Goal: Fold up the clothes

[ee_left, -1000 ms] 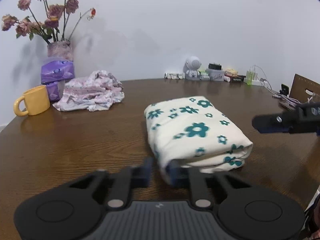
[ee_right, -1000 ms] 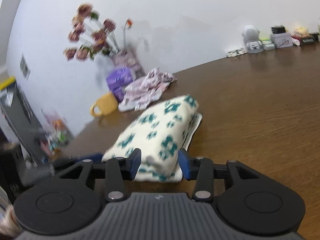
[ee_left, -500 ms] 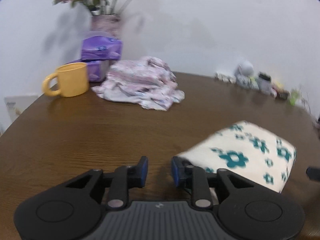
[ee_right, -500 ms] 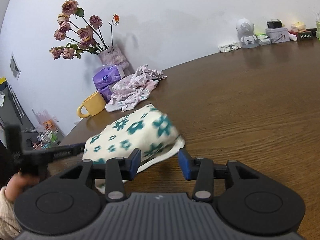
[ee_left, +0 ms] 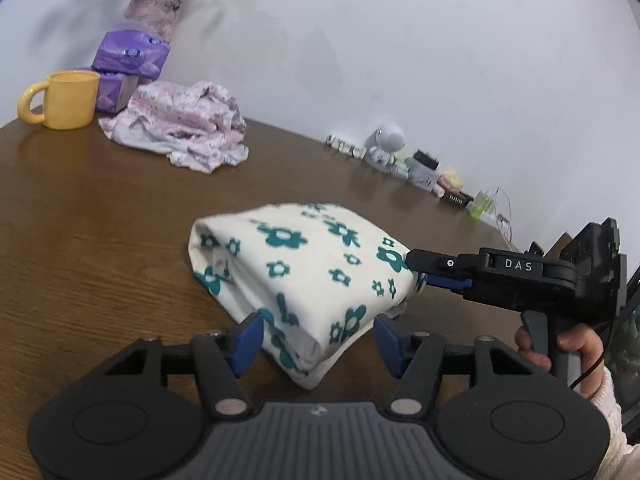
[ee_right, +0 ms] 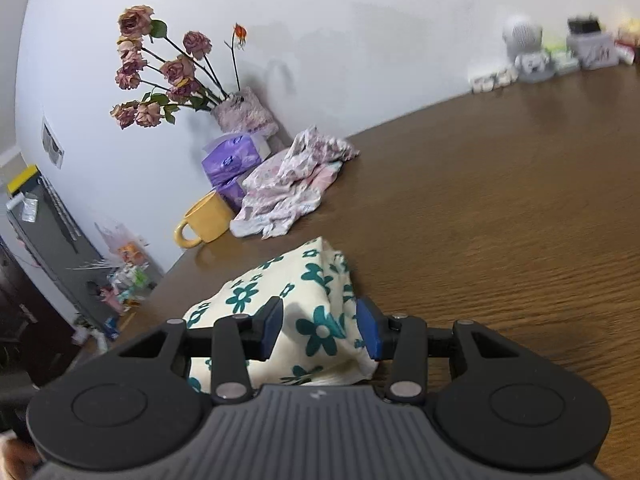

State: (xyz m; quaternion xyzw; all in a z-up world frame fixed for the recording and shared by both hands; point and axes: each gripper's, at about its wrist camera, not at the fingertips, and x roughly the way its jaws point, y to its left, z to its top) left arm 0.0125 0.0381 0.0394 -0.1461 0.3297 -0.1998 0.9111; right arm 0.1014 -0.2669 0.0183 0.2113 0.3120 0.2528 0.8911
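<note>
Both grippers straddle the folded floral cloth [ee_left: 320, 276] mid-desk: left gripper [ee_left: 318, 344] opening, clear of it; right gripper [ee_right: 320, 330] clamped on one end.

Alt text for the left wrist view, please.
A folded cream garment with teal flowers lies on a brown wooden table, its near corner between the opening left gripper jaws. The right gripper grips its far right end; a crumpled pink garment lies behind.
</note>
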